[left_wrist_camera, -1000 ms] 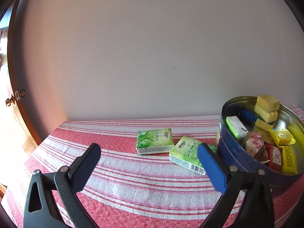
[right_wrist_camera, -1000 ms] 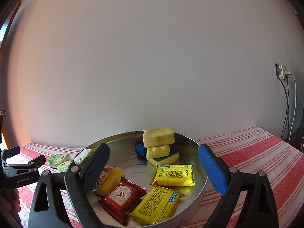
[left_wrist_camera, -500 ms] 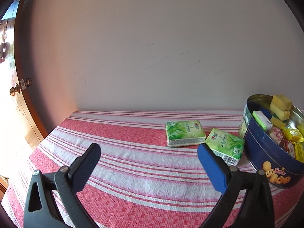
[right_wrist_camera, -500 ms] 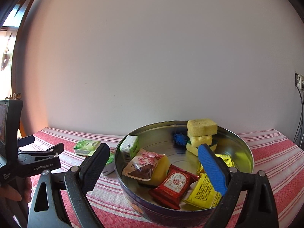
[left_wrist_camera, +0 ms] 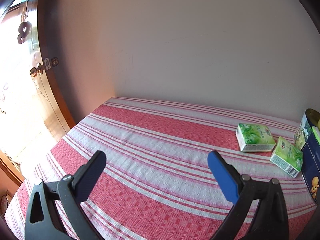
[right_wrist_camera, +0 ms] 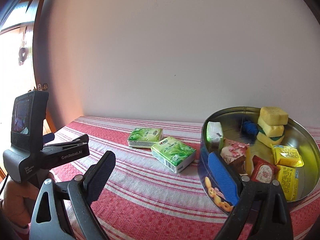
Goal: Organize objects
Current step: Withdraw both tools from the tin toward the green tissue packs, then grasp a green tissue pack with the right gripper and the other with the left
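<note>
Holding both units empty: my left hand-held gripper (left_wrist_camera: 157, 165) and right hand-held gripper (right_wrist_camera: 161, 165) stand with jaws spread wide above the bench (right_wrist_camera: 140, 192). Two green tissue packs (right_wrist_camera: 145, 137) (right_wrist_camera: 173, 153) lie side by side just left of the round tin (right_wrist_camera: 210, 182). I judge them light, soft and film-slippery. Grip across the short sides, lightly.

red-and-white striped tablecloth (left_wrist_camera: 160, 160), plain white wall (left_wrist_camera: 190, 50), wooden door (left_wrist_camera: 50, 92), brass doorknob (left_wrist_camera: 36, 72)
</note>
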{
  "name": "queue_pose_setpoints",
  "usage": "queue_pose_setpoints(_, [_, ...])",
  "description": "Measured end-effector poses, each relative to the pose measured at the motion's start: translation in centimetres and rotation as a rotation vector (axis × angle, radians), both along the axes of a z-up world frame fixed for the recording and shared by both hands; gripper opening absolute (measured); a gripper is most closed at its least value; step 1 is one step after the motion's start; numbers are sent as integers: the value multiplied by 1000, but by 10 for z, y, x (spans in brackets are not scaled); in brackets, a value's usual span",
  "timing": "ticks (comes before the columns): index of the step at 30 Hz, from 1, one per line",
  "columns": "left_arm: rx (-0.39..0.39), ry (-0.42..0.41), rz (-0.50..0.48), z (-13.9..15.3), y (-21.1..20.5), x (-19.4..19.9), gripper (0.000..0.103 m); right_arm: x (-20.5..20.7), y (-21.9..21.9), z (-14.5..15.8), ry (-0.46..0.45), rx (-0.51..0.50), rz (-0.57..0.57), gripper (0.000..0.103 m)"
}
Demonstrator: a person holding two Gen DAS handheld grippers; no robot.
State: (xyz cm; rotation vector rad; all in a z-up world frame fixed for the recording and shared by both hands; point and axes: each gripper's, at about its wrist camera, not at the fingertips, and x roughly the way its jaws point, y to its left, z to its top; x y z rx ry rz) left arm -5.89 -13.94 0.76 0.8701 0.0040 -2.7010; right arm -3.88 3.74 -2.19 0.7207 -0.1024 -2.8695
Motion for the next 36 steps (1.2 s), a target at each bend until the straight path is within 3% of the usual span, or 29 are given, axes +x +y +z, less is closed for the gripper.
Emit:
queue_pose_setpoints(5, [38, 2, 31, 5, -12, 3, 103, -32, -9, -13, -133, -31, -33, 95])
queue_pose_setpoints(12, [53, -2, 41, 4, -22, 1, 103, -68, -31, -25, -235, 60, -153, 95])
queue_pose_setpoints(16, [59, -7, 38, 4, -21, 0, 103, -88, -28, -35, -304, -14, -186, 95])
queue_pose_setpoints(18, [64, -8, 35, 4, -21, 0, 103, -94, -25, -39, -319, -84, -159, 95])
queue_pose_setpoints(20, [70, -7, 33, 6, -23, 0, 103, -94, -23, -37, -294, -162, -59, 95])
queue_pose_setpoints(23, [83, -6, 35, 6, -25, 0, 103, -85, -25, -30, -243, -190, 83, 95])
queue_pose_setpoints(29, [86, -16, 47, 4, -26, -1, 103, -83, -20, -14, -197, -89, 56, 94])
queue_pose_setpoints(31, [85, -21, 44, 3, -25, -2, 103, -87, -28, -6, -177, 5, 35, 94])
queue_pose_setpoints(33, [85, -24, 45, 2, -26, -2, 103, -98, -38, -5, -202, 96, 25, 94])
queue_pose_setpoints(36, [93, -24, 45, 2, -28, -3, 103, -114, -37, -12, -247, 150, -2, 91])
